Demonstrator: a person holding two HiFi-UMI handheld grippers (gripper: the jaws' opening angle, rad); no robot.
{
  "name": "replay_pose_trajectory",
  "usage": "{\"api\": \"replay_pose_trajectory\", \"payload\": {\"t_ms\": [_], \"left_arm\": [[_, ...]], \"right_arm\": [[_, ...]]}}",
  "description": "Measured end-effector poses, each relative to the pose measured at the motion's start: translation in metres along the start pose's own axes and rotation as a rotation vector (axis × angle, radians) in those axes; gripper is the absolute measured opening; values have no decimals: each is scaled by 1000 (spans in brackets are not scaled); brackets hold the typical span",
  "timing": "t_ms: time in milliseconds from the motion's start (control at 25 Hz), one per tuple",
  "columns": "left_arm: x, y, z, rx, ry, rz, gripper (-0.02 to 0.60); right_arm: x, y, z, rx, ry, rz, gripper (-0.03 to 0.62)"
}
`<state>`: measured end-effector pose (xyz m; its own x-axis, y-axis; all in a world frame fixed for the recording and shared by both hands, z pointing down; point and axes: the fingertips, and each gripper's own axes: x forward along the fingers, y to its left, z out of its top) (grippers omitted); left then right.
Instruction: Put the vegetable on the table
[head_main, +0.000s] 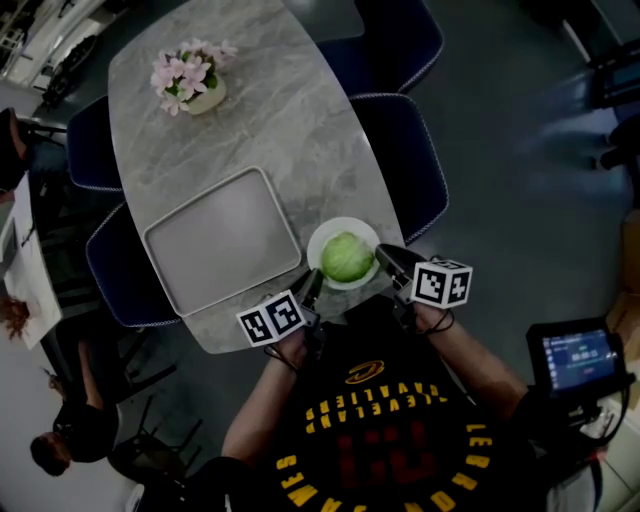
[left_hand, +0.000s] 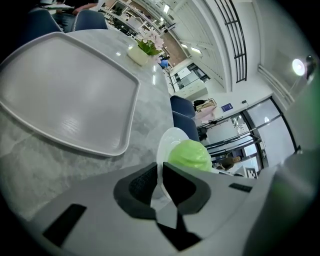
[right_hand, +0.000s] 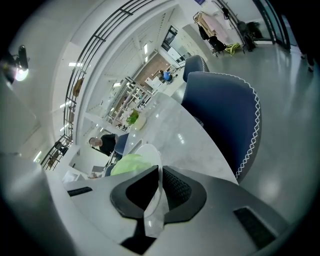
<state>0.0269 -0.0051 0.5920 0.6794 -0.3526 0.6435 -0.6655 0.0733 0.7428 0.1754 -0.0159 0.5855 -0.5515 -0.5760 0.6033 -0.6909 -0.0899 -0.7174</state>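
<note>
A green cabbage (head_main: 347, 257) rests on a white plate (head_main: 322, 237) at the near edge of the grey marble table (head_main: 260, 110). My left gripper (head_main: 309, 289) is shut on the plate's left rim and my right gripper (head_main: 384, 257) is shut on its right rim. In the left gripper view the plate (left_hand: 168, 145) runs edge-on between the dark pads, with the cabbage (left_hand: 190, 155) just past them. The right gripper view shows the plate (right_hand: 150, 151) pinched the same way, the cabbage (right_hand: 129, 164) lying to its left.
A large grey tray (head_main: 220, 238) lies left of the plate. A pot of pink flowers (head_main: 192, 77) stands at the table's far end. Dark blue chairs (head_main: 405, 160) line both sides. A person sits at lower left (head_main: 75, 430).
</note>
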Motion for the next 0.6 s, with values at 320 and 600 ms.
{"api": "replay_pose_trajectory", "payload": {"t_ms": [320, 600], "left_arm": [[9, 17, -6, 16, 17, 30, 37], [21, 31, -14, 20, 29, 58, 37]], "right_arm": [[12, -14, -13, -23, 30, -17, 34], [21, -30, -24, -16, 43, -22, 34]]}}
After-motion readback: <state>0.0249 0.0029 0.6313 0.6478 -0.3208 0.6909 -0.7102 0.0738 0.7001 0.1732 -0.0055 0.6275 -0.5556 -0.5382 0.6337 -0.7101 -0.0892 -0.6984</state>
